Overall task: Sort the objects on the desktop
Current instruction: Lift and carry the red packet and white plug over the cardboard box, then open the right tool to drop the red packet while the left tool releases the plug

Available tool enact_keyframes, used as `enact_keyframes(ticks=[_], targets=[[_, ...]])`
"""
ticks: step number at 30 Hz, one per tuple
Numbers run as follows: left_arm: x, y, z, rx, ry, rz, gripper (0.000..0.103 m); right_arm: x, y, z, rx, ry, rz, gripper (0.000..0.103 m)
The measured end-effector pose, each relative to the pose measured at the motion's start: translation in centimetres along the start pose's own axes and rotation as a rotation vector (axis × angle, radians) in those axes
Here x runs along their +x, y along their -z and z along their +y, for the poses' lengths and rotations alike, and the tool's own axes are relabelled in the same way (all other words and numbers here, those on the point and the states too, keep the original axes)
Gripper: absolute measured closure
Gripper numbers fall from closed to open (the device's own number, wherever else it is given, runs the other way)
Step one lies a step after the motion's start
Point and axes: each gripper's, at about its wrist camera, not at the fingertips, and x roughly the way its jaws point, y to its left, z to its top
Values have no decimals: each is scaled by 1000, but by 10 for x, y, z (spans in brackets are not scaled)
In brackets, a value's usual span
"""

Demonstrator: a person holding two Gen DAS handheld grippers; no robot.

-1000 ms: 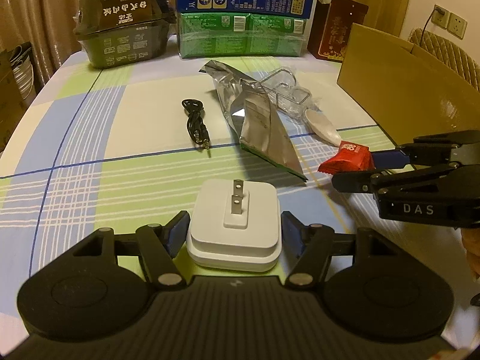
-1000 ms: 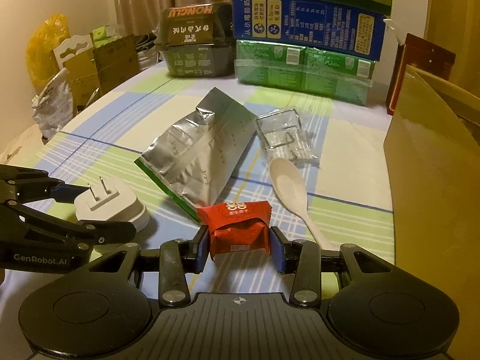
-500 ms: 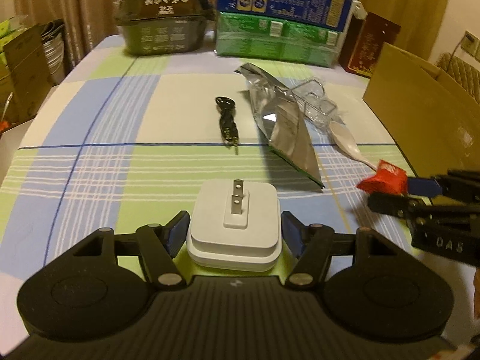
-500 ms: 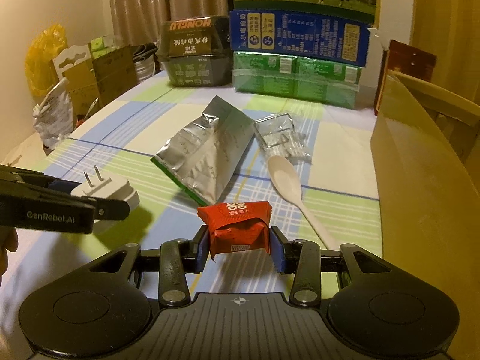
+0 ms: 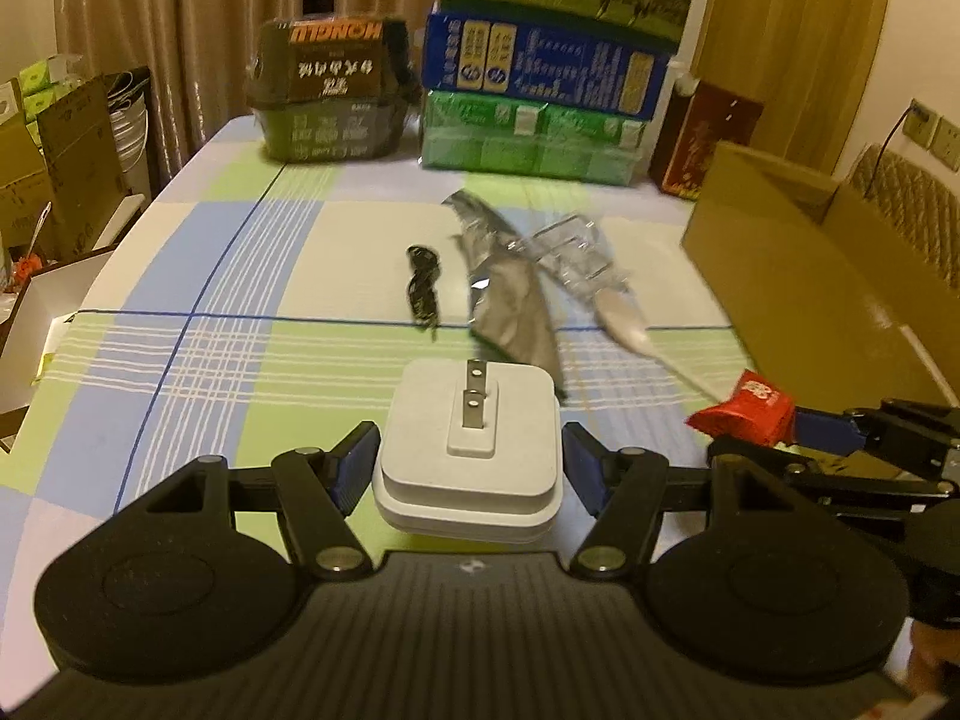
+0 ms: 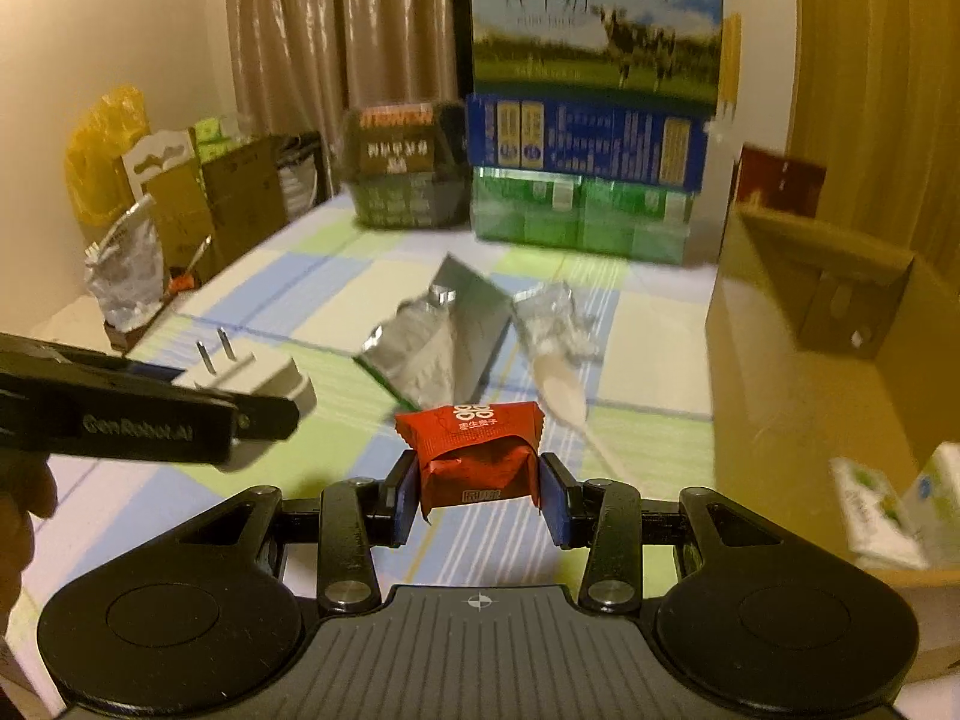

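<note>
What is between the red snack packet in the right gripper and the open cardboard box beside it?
Nothing visible. The red snack packet is clamped in the right gripper above the tablecloth, and the cardboard box stands open to its right. The spoon lies flat on the table, below that path.

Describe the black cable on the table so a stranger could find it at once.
On the checked tablecloth, look left of the crumpled silver foil pouch. The cable lies there in a small coil, the only black, thin item among the loose things.

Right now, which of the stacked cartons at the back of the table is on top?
The cow-picture carton; the blue carton sits under it, and the green cartons lie at the bottom.
</note>
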Motion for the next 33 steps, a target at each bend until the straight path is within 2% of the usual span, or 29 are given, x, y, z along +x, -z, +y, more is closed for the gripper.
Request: enact_keyframes(ticks=[9, 18, 24, 33], targets=[[-41, -14, -35, 29, 21, -47, 42, -61, -30, -23, -4, 40, -88, 64], [-65, -30, -95, 102, 88, -87, 42, -114, -34, -94, 74, 201, -123, 64], [-64, -41, -150, 150, 171, -91, 42, -135, -26, -149, 143, 285, -116, 64], [-37, -54, -220, 199, 280, -54, 41, -138, -9, -193, 191, 305, -95, 64]])
